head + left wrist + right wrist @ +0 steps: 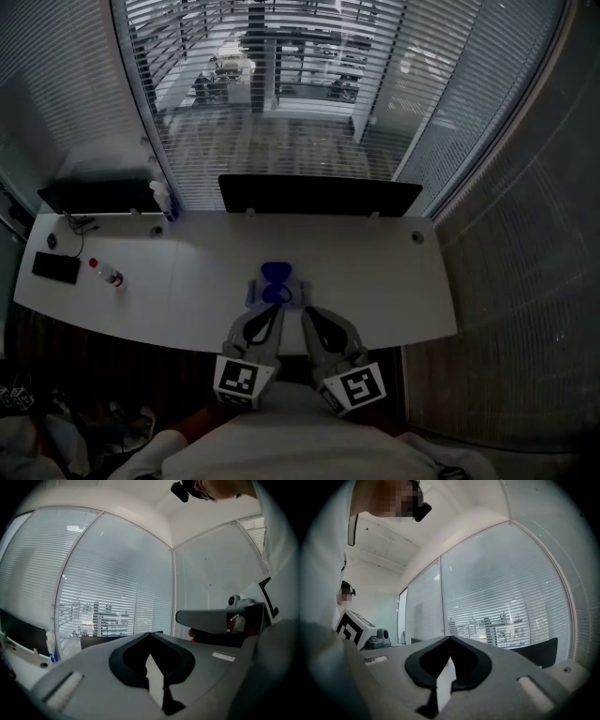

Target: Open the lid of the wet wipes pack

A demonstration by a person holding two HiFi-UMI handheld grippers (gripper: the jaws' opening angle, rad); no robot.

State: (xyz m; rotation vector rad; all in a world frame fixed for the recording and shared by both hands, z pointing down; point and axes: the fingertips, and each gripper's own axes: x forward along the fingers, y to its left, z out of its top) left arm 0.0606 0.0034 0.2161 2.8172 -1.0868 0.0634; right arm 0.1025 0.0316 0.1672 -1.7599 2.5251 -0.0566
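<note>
The wet wipes pack (274, 284), pale with a blue lid, lies on the white table (375, 281) near its front edge. My left gripper (275, 310) and right gripper (307, 313) are side by side just short of the pack, at the table's near edge, apart from it. In the left gripper view the left gripper (150, 634) has its jaws met at the tips, with nothing between them. The right gripper (450, 639) looks the same in its own view. Both point level toward the blinds. Neither gripper view shows the pack.
A black phone (56, 267) and a small red-capped bottle (110, 275) lie at the table's left. Two dark monitors (319, 195) (98, 195) stand along the back edge, with a spray bottle (166, 201) between them. Window blinds (272, 141) rise behind.
</note>
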